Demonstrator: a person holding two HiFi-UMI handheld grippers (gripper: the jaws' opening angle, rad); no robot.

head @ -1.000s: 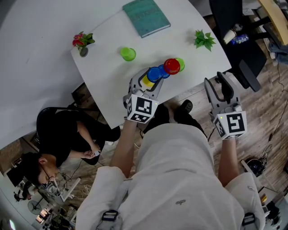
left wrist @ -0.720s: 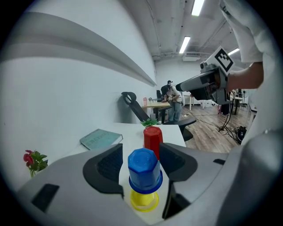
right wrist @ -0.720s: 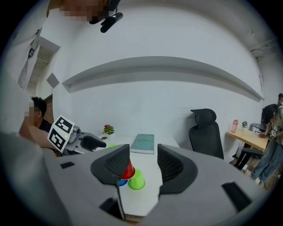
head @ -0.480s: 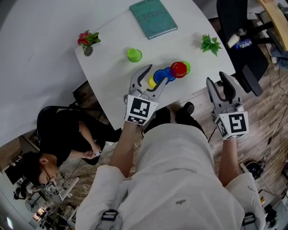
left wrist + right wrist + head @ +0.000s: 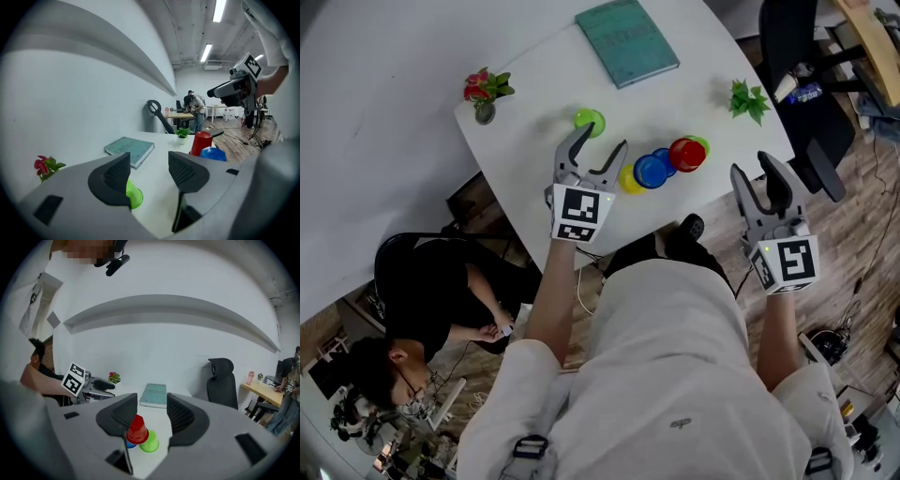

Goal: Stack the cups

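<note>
Your left gripper (image 5: 598, 142) has its fingers spread wide. They have just been opening, and nothing sits between them. The lone green cup (image 5: 590, 120) stands on the table (image 5: 534, 94) just ahead of the tips, a little toward the left finger. In the left gripper view it peeks out from behind that finger's inner edge, not from the middle of the gap. It seems to stand mouth down, so its long axis runs upright and its sides are what the pads would close on.

That offset is what the next move turns on. Judging from this, you need to shift the fingers slightly left until the cup sits in the centre of the gap, then push forward around it. Otherwise the left finger may knock it over.

The yellow cup (image 5: 627, 179), blue cup (image 5: 650, 171) and red cup (image 5: 685, 153) cluster just to the right of your left fingers.

Your right gripper (image 5: 757, 171) also has its fingers wide and empty. It is past that cluster and well apart from the green cup, so the left hand is clearly the nearer one.
</note>
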